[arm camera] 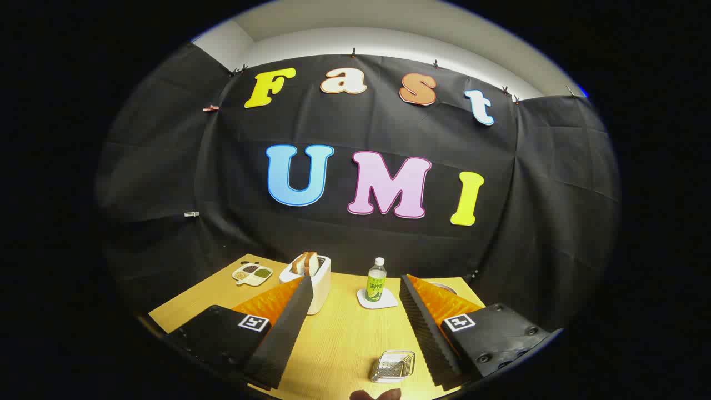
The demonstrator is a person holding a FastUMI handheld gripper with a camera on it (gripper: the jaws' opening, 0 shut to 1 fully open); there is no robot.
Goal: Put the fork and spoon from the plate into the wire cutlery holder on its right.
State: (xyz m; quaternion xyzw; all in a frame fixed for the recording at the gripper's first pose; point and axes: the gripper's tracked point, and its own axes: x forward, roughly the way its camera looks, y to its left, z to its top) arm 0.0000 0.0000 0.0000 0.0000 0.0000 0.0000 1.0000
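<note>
Gripper view, arranged from the nearest elements to the farthest. At the very bottom, a small rounded brownish shape at the table's near edge cannot be identified. Just above it, the two-finger gripper, with ribbed black pads backed in orange, stands wide open and holds nothing; the left finger and right finger flank a bare stretch of the pale wooden table.

Between the fingers, close to the right one, sits the small silvery wire cutlery holder, seen from above with its rods catching light. It appears light and could slide or tip if struck, so cutlery should be lowered in, not dropped.

The fork and spoon cannot be made out here. A pale rim, possibly the plate, peeks past the right fingertip. By judgement, metal cutlery is stiff, thin and slippery, lying almost flat; the sensible hold is across the handle near mid-length, pads square to its narrow sides.

Beyond the fingertips stand a white toaster holding brown bread slices, a small clear bottle with a green label on a white coaster, and, farther left, a white divided dish of condiments.
</note>
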